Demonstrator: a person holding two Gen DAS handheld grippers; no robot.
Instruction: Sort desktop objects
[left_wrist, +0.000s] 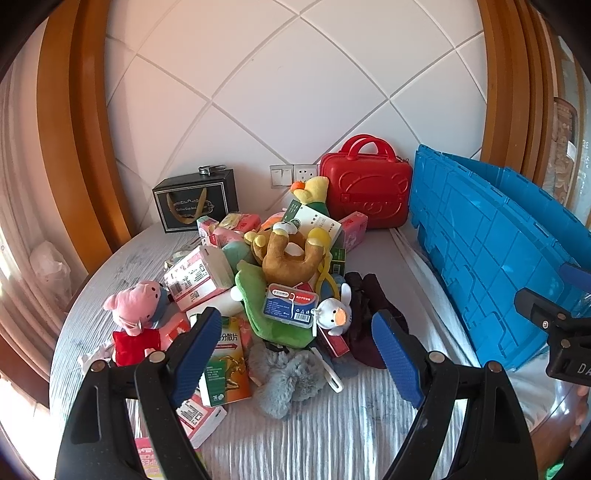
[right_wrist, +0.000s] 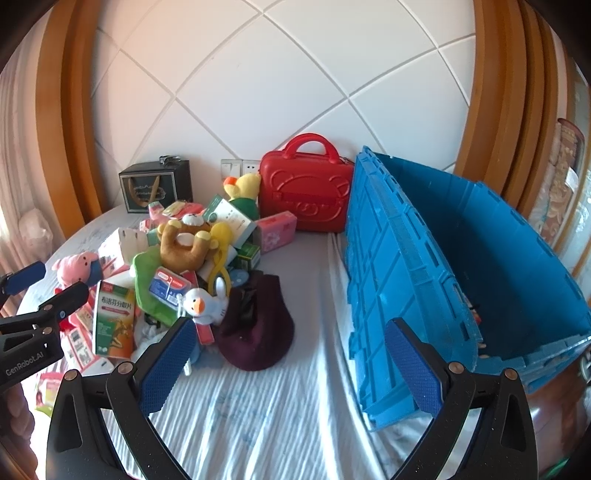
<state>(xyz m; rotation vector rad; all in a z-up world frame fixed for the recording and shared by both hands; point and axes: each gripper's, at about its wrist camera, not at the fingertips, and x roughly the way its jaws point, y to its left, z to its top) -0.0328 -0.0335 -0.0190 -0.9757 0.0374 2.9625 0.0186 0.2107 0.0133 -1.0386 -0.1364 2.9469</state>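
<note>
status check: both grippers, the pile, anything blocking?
Left gripper open, empty, above the pile. Right gripper open, empty, over bare sheet. Pile unsorted left of the blue crate. Maroon hat lies between pile and crate.

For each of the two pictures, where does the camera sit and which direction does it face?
Left wrist: on the left claw, open, facing the toy pile; the right claw shows at right edge.
Right wrist: on the right claw, open, facing the blue crate; the left claw shows at left edge.
Shared: red case, brown bear, white duck.
</note>
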